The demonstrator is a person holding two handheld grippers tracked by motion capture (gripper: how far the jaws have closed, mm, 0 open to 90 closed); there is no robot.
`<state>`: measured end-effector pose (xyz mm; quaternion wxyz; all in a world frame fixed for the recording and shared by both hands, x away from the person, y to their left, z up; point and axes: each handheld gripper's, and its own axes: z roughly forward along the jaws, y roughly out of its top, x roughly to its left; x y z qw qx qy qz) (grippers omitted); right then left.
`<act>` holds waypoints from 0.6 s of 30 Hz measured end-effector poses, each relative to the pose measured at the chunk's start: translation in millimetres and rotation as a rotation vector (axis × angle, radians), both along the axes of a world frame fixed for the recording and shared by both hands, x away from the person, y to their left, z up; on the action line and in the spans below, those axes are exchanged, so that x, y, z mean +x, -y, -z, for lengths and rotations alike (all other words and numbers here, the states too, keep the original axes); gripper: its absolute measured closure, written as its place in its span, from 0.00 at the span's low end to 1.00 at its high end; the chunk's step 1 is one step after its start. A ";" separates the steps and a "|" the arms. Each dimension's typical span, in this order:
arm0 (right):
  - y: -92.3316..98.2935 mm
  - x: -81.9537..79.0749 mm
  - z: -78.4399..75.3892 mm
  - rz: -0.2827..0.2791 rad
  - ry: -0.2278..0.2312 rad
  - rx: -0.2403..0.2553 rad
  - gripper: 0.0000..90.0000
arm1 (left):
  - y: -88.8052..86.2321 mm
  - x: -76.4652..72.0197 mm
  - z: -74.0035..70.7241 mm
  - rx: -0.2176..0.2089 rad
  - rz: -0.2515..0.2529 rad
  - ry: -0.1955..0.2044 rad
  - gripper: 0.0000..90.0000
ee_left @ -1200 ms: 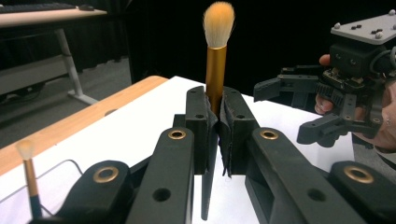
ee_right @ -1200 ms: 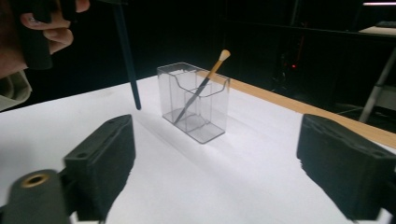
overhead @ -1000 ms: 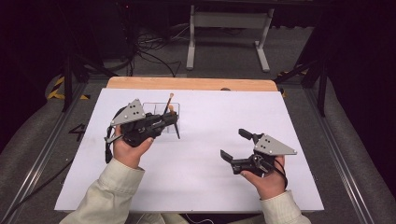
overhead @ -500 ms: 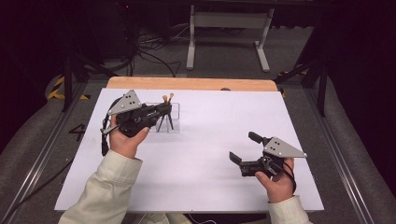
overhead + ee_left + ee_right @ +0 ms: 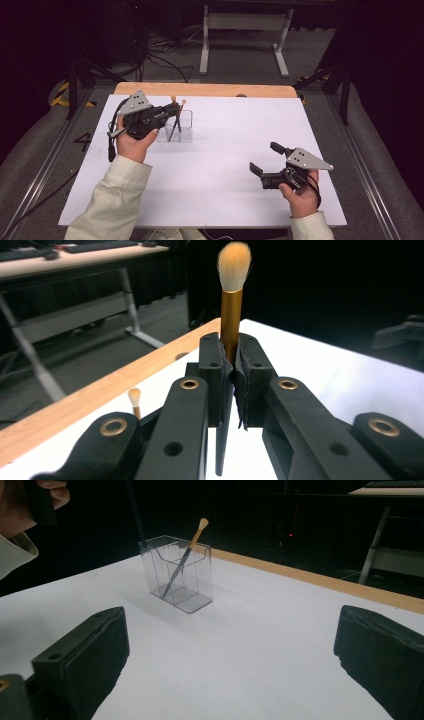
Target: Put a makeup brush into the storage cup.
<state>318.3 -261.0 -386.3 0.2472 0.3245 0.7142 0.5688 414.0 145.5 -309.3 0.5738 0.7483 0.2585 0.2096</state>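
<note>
You are wearing pale cream sleeves [image 5: 116, 200] and carrying black grippers, the left gripper [image 5: 172, 111] and right gripper [image 5: 264, 159], each bearing a grey triangular plate, brass-ringed pivots, trailing black cable.

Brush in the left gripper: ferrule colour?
Metallic gold-copper ferrule, pale cream bristles above; clearest in the left gripper view.

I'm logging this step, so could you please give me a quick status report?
Left gripper shut on a makeup brush, above the clear holder. Right gripper open, empty, hovering apart. One smaller brush leaning in the holder. Nothing in the way.
</note>
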 end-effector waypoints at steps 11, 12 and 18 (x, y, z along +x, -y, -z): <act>4.7 -3.9 -0.6 0.005 0.004 0.009 0.02 | 1.8 11.8 4.2 0.027 -0.065 0.009 0.92; 4.6 -4.1 -0.3 0.005 0.003 0.009 0.02 | 1.5 12.6 4.2 0.029 -0.070 0.009 0.92; 6.7 -5.2 -1.6 0.011 0.006 0.012 0.02 | -3.5 18.1 6.6 0.041 -0.111 0.012 0.92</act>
